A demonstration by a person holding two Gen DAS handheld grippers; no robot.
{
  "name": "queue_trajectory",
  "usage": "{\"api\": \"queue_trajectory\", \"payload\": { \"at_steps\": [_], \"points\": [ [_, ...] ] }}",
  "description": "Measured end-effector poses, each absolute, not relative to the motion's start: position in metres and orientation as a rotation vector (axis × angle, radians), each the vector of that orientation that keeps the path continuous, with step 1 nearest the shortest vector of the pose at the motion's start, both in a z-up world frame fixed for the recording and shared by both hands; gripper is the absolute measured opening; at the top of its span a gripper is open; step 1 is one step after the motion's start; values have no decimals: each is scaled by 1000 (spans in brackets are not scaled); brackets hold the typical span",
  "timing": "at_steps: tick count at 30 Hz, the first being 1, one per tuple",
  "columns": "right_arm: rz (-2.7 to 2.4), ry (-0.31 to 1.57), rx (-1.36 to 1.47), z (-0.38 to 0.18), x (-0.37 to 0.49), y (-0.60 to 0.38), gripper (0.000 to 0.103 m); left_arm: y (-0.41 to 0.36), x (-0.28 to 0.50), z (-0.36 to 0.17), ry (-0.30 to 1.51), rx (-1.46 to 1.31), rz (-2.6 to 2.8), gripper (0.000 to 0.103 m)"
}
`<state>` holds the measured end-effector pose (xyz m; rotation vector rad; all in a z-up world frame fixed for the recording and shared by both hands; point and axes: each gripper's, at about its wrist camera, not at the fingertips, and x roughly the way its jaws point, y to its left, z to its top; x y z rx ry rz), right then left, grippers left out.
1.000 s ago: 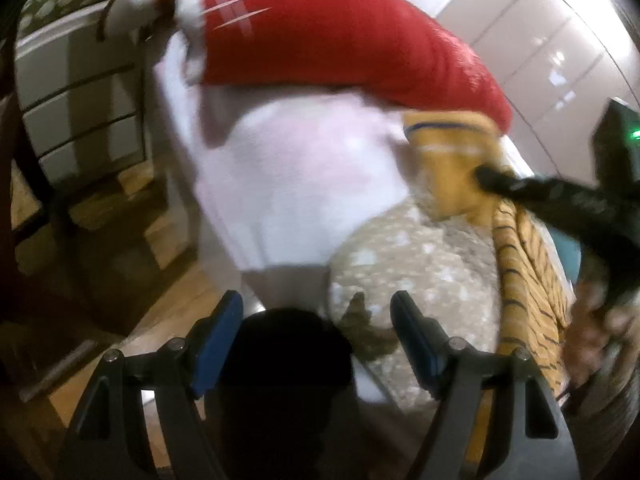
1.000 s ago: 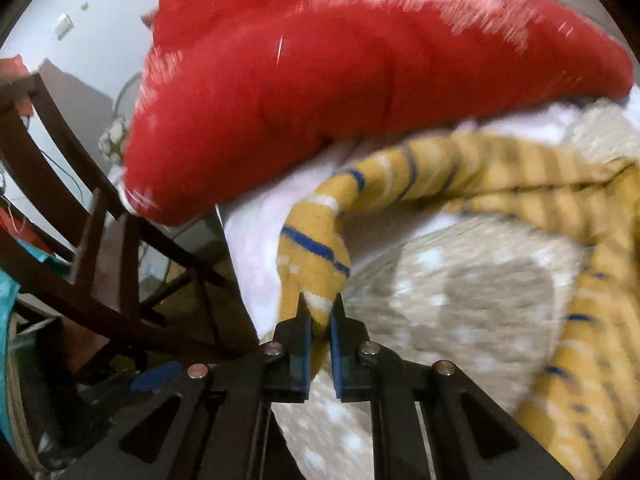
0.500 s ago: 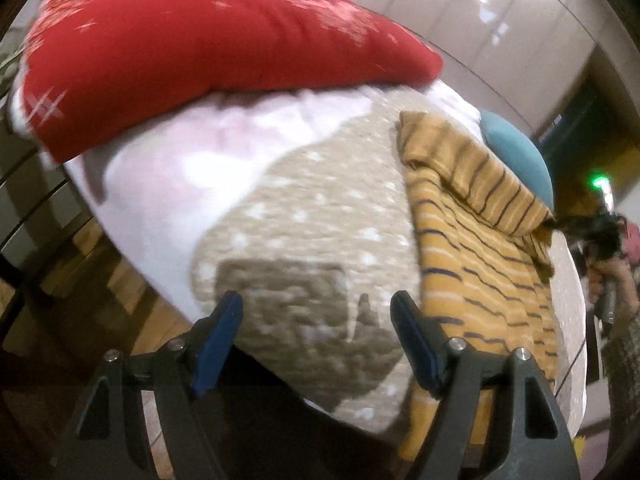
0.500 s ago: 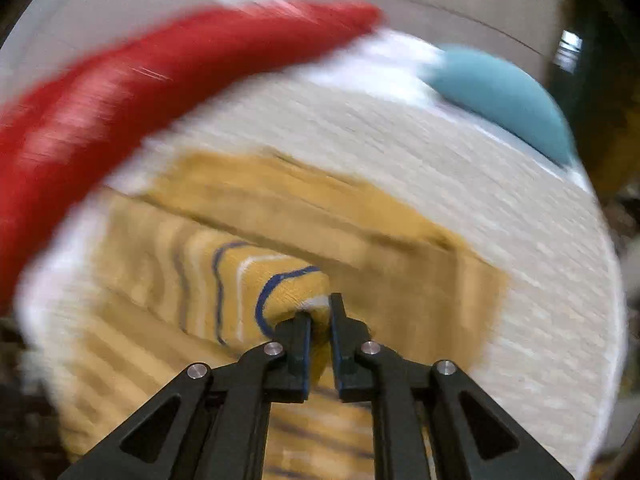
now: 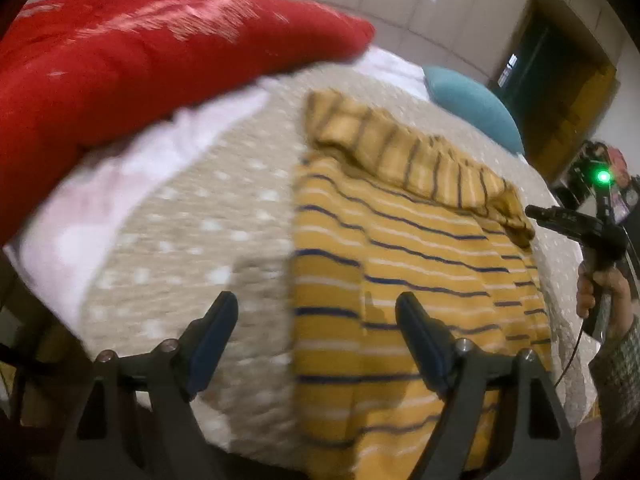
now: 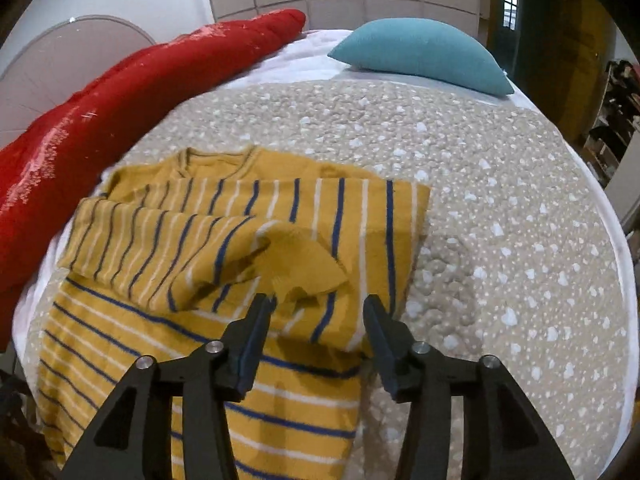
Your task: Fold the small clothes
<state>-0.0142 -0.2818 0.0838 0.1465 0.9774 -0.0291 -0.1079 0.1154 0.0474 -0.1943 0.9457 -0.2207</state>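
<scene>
Sweater: yellow striped sweater point(image 6: 224, 264) lies flat on the dotted bedspread point(image 6: 500, 208).
Right gripper point(image 6: 318, 312): jaws opening, empty, just above the sweater's folded sleeve.
Left gripper point(image 5: 318, 316): jaws opening, empty, over the sweater's edge.

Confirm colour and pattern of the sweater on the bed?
Mustard yellow sweater with thin navy and white stripes; clearest in the right wrist view.

Left wrist camera looks steeply down between its own fingers point(image 5: 212, 328) at the striped yellow top point(image 5: 400, 280), close over the bed's near edge. Right wrist camera faces the same top point(image 6: 224, 232) beyond its fingertips point(image 6: 256, 320); both views share the red blanket point(image 6: 120, 92) and teal pillow point(image 5: 472, 108).
</scene>
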Motion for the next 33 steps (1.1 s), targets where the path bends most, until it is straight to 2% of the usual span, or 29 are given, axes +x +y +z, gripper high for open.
{"api": "queue_trajectory", "payload": {
  "at_steps": [4,7,10,15,16,17,18,20,24,28,31,33],
  "points": [
    [-11,979,178,75,-36,-289,53,91,-103,35,986,-167,-276,80],
    [-20,973,94,69,-42,-284,54,82,-102,24,994,-113,-264,80],
    [-42,942,51,66,-32,-280,54,79,-100,13,1017,-81,-240,80],
    [-35,936,150,53,-1,-281,54,72,-102,12,1009,-30,-230,83],
    [-28,947,185,49,6,-282,46,71,-102,11,1010,-27,-230,84],
    [-14,949,215,47,11,-284,15,71,-101,11,1011,-25,-230,85],
    [8,961,238,48,14,-285,7,70,-100,11,1011,-23,-230,85],
    [87,967,369,60,14,-294,7,70,-100,10,1011,-19,-231,86],
    [282,835,619,113,-11,-323,7,68,-98,8,1008,-26,-227,91],
    [135,872,557,115,-21,-347,7,64,-98,7,996,-5,-213,93],
    [-139,996,357,90,-26,-358,12,66,-101,15,1004,-23,-242,93],
    [-128,982,370,89,-34,-360,16,72,-106,27,979,-75,-294,93]
  ]
}}
